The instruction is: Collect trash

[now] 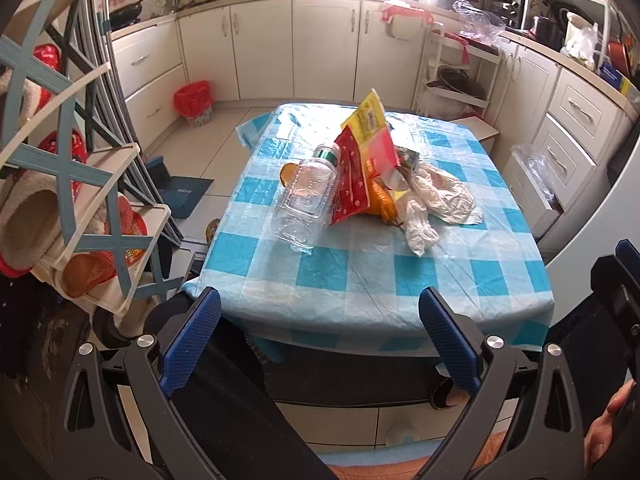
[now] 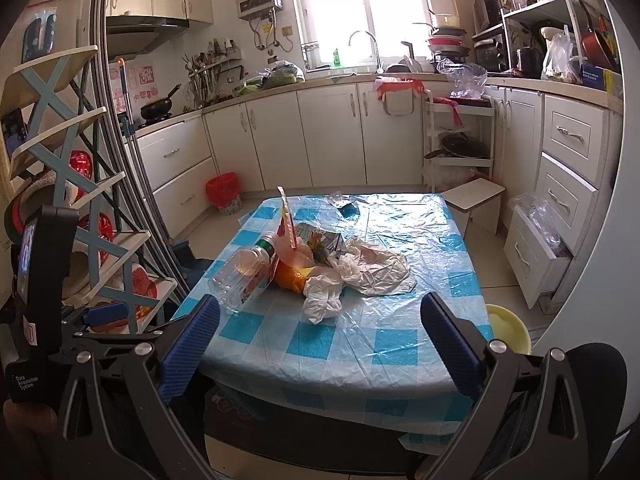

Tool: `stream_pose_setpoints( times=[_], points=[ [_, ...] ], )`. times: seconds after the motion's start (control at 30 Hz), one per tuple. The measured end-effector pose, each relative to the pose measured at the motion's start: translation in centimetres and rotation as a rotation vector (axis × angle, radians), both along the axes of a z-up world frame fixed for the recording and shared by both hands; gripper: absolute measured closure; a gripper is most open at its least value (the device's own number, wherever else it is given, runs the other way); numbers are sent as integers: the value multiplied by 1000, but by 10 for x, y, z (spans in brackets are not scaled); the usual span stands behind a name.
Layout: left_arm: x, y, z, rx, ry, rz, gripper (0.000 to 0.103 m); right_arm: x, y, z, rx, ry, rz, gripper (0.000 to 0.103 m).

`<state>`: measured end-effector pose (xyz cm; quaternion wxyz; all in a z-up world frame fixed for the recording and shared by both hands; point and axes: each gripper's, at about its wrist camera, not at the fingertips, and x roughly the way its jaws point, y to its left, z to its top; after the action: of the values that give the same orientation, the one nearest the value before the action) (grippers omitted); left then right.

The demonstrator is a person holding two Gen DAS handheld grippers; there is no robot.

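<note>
A pile of trash lies mid-table on a blue checked tablecloth (image 1: 360, 276) (image 2: 384, 344): a clear plastic bottle (image 1: 306, 200) (image 2: 244, 276) on its side, a red and yellow snack wrapper (image 1: 360, 160) (image 2: 286, 216), orange peel (image 1: 380, 200) (image 2: 290, 276), a crumpled white plastic bag (image 1: 436, 200) (image 2: 360, 272) and a small printed carton (image 2: 320, 242). My left gripper (image 1: 320, 300) is open and empty at the table's near edge. My right gripper (image 2: 320, 308) is open and empty, also short of the pile.
A red-lined waste bin (image 1: 194, 102) (image 2: 224, 194) stands on the floor at the far left by the cabinets. A blue and cream shelf rack (image 1: 80, 184) is close on the left. A white stool (image 2: 474, 200) and open drawers (image 2: 536, 248) are on the right. A yellow basin (image 2: 508, 328) sits beside the table.
</note>
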<state>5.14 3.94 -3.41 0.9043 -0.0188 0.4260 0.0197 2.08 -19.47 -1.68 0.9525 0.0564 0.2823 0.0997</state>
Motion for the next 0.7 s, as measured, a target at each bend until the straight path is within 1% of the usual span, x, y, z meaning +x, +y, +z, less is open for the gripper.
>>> stream_pose_setpoints(
  times=[0.17, 0.33, 0.6, 0.7],
  points=[
    [23, 18, -17, -6, 35, 47, 8, 27, 5, -10, 8, 28, 14, 7],
    [37, 38, -31, -12, 62, 94, 8, 53, 15, -16, 18, 37, 65, 7],
    [49, 53, -38, 1, 75, 125, 8, 110, 30, -11, 72, 26, 155, 7],
    [52, 57, -42, -1, 81, 133, 8, 133, 39, -13, 73, 34, 184, 10]
  ],
)
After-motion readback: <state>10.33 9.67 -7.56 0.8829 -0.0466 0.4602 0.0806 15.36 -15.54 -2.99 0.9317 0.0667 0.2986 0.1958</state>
